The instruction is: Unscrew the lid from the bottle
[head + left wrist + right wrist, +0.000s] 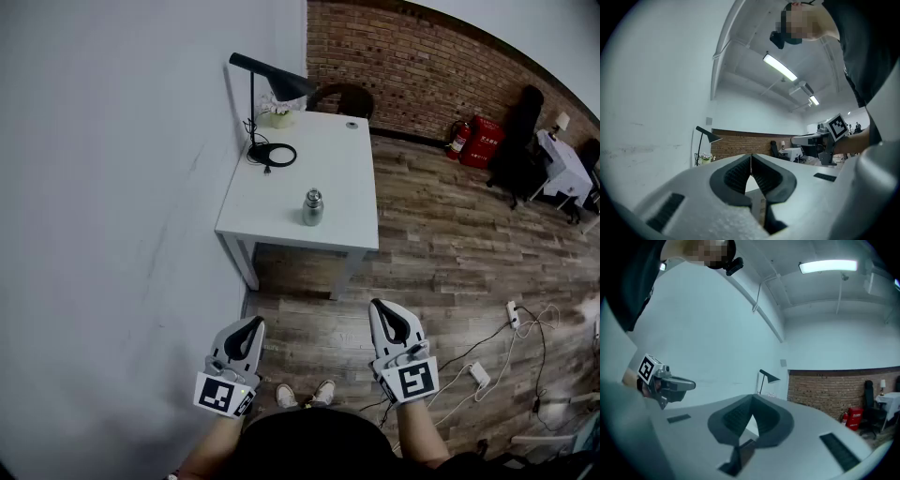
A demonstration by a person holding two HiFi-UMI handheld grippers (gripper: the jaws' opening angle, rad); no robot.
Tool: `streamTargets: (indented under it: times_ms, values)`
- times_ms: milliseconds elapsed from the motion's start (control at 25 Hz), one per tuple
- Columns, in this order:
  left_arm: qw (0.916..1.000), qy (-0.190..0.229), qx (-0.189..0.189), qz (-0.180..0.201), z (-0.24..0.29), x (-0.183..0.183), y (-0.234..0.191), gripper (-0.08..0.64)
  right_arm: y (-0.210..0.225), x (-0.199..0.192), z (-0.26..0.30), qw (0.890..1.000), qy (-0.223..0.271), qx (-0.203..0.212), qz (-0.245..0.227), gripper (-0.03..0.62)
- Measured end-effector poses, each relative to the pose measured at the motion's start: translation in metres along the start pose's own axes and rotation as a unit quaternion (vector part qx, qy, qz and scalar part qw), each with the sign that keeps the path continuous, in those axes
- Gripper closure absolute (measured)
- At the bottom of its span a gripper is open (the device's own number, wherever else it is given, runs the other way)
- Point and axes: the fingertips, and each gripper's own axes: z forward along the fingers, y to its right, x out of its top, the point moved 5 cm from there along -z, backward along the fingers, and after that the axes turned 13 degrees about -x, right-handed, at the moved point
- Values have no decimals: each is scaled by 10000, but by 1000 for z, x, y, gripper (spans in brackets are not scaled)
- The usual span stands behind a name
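Steel bottle (312,207): lid (313,193) on, far off on worktop (309,159).
Left tongs (251,323), right tongs (379,306): clenched, empty.
Next: I approach, open both.

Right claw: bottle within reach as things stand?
Probably not. The bottle stands on the table, well ahead of the right claw, with floor between. Nothing blocks the way, but the claw is shut.

The left tool (254,322) was held low in front of the body, level and pointing forward, its jaws pressed together with nothing between them. The right tool (376,304) was alongside it, well apart, also level, pointing forward and closed on nothing. The left forearm (208,442) and right forearm (419,433) reached forward, roughly parallel
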Motion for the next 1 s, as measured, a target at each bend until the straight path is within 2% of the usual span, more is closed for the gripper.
streamTargets:
  times_ms: [280, 520, 760, 1000]
  values:
    - [9999, -16, 155, -20, 6, 3, 9, 531, 11, -3, -4, 9997, 65, 207, 63, 580]
    - [9995, -91, 268, 125, 19, 4, 24, 531, 37, -14, -15, 9967, 258, 279, 718, 580]
    - [9987, -201, 402, 256, 28, 4, 34, 531, 45, -40, -25, 9946, 167, 448, 917, 580]
    - [9986, -282, 397, 226, 37, -4, 33, 531, 61, -58, -18, 9940, -56, 338, 1042, 578]
